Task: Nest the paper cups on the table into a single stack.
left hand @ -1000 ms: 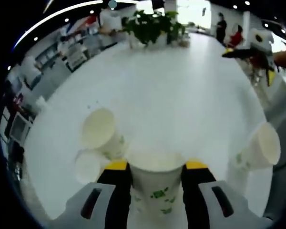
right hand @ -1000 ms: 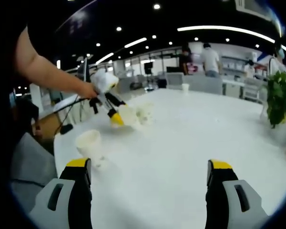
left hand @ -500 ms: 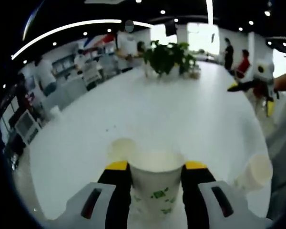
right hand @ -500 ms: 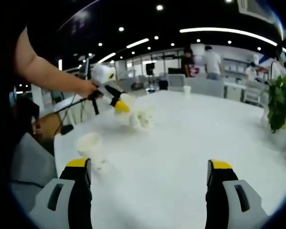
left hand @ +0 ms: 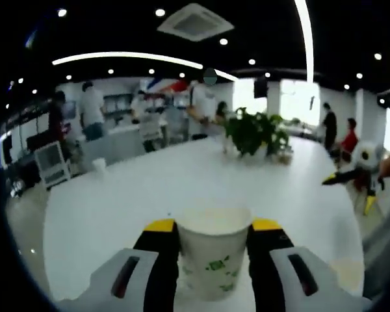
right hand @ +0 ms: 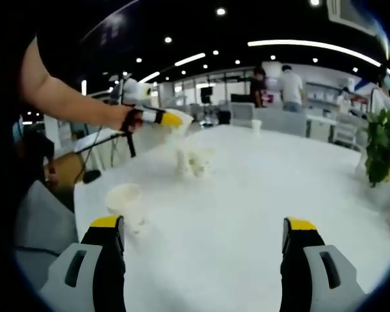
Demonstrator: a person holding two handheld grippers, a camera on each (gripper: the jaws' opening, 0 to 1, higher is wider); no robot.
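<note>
While left tongs (left hand: pixel 212 227) raised cup (left hand: pixel 213 257), table cups dropped out below.

You held one white, green-printed paper cup (left hand: pixel 214 259) upright between your left jaws above the table (right hand: pixel 260 195), while two cups (right hand: pixel 195 162) stood together there and another cup (right hand: pixel 126 203) stood well apart.

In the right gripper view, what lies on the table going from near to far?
Lone paper cup near the table edge → pair of cups below the left gripper → small far cup.
</note>
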